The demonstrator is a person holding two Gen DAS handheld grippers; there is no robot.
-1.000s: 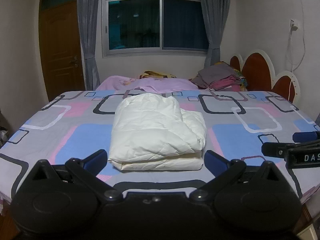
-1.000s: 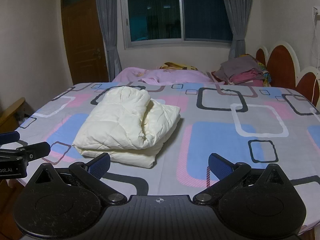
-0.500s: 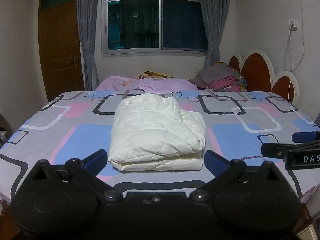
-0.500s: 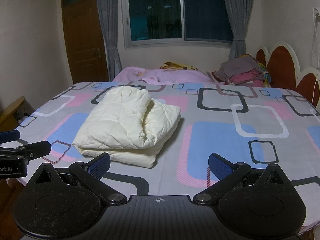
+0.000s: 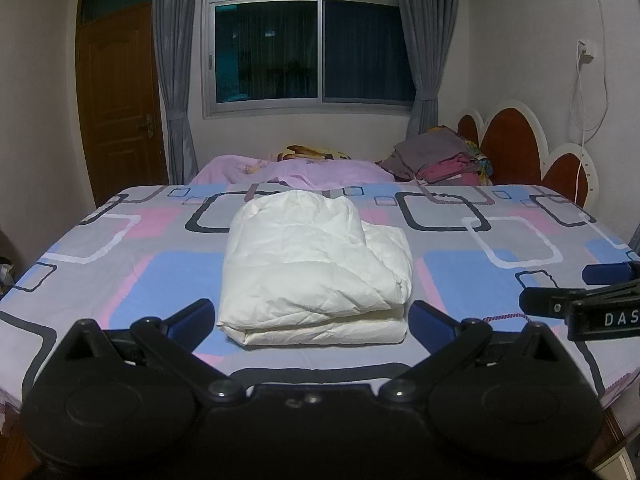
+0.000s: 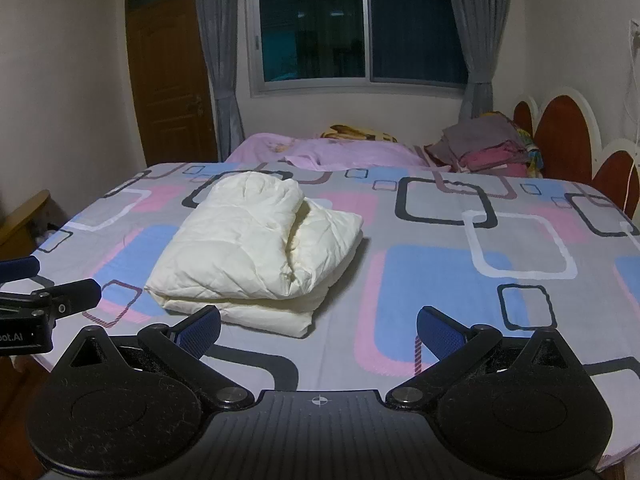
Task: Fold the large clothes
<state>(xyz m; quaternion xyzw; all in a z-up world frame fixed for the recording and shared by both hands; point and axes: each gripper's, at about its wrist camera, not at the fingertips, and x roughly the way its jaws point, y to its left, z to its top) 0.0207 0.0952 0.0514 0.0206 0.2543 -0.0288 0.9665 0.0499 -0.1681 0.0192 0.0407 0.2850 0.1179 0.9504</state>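
A cream padded garment (image 5: 316, 268) lies folded into a thick bundle on the patterned bed sheet (image 5: 160, 276); it also shows in the right wrist view (image 6: 256, 252), left of centre. My left gripper (image 5: 312, 322) is open and empty, held just in front of the bundle's near edge. My right gripper (image 6: 318, 330) is open and empty, to the right of the bundle's near corner. Each gripper shows at the edge of the other's view: the right gripper (image 5: 576, 296) and the left gripper (image 6: 44, 288).
A pink blanket (image 5: 296, 170) and a stack of folded clothes (image 5: 440, 156) lie at the far side of the bed by the headboard (image 5: 520, 140). A window with grey curtains (image 5: 312, 44) and a wooden door (image 5: 116, 100) stand behind.
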